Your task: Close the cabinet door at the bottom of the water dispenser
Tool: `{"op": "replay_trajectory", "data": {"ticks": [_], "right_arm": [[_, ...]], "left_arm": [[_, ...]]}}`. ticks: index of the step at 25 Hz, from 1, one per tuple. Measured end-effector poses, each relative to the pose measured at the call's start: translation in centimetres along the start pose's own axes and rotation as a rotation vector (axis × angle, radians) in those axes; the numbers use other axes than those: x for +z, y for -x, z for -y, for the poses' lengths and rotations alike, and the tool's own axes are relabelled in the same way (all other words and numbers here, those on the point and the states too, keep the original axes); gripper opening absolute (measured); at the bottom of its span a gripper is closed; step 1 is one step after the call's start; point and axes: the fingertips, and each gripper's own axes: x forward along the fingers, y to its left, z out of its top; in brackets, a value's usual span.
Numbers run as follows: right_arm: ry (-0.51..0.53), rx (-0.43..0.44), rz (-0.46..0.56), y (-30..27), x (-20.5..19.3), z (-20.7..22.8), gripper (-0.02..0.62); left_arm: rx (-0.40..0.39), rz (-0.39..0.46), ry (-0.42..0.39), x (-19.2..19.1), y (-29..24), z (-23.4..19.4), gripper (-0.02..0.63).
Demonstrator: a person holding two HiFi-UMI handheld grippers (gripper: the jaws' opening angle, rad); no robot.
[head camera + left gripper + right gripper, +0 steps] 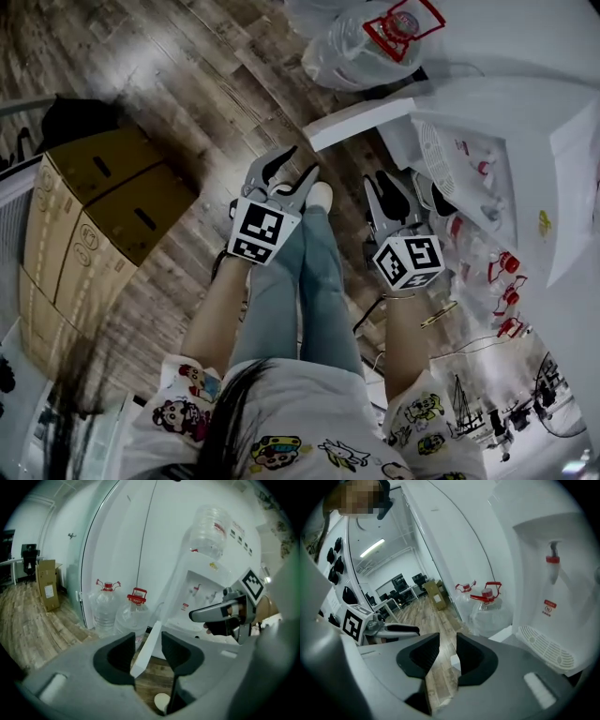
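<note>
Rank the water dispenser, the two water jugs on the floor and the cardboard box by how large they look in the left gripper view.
1. Water dispenser.
2. Left jug and right jug: about alike, not ranked.
3. Cardboard box: looks smallest, but it stands farther off, so nearness may mislead.

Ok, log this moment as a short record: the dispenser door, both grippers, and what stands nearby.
cabinet door: flat white panel, swung open at the base of the white water dispenser
left gripper: open, empty, apart from the door
right gripper: open, empty
nearby: clear plastic water jugs with red caps; brown cardboard boxes
floor: wooden planks
</note>
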Motion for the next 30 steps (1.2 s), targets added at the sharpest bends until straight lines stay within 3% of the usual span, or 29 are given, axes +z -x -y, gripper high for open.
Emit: {"op": "replay_trajectory", "data": {"ticks": [4, 10, 18, 30], "right_arm": [[0.001, 0.003, -0.053, -1.7, -3.5, 0.5, 0.123], [-0.028, -0.009, -0.106, -4.1, -7.6, 1.5, 0.115], [-0.108, -0.055, -0.104, -5.5, -10.7, 3.5, 0.094], [-0.184, -0.12, -0.111, -5.2, -13.2, 7.0, 0.051]], "left_arm": [[-0.007, -0.024, 0.059, -2.7, -2.3, -0.7, 0.179], [-0.036, -0.092, 0.059, -6.5, -5.6, -1.6, 0.192], [-0.091, -0.224, -0.014, -11.1, -9.4, -1.7, 0.224], [-0.159, -0.348, -0.139, -14.5, -13.7, -1.7, 0.23]]}}
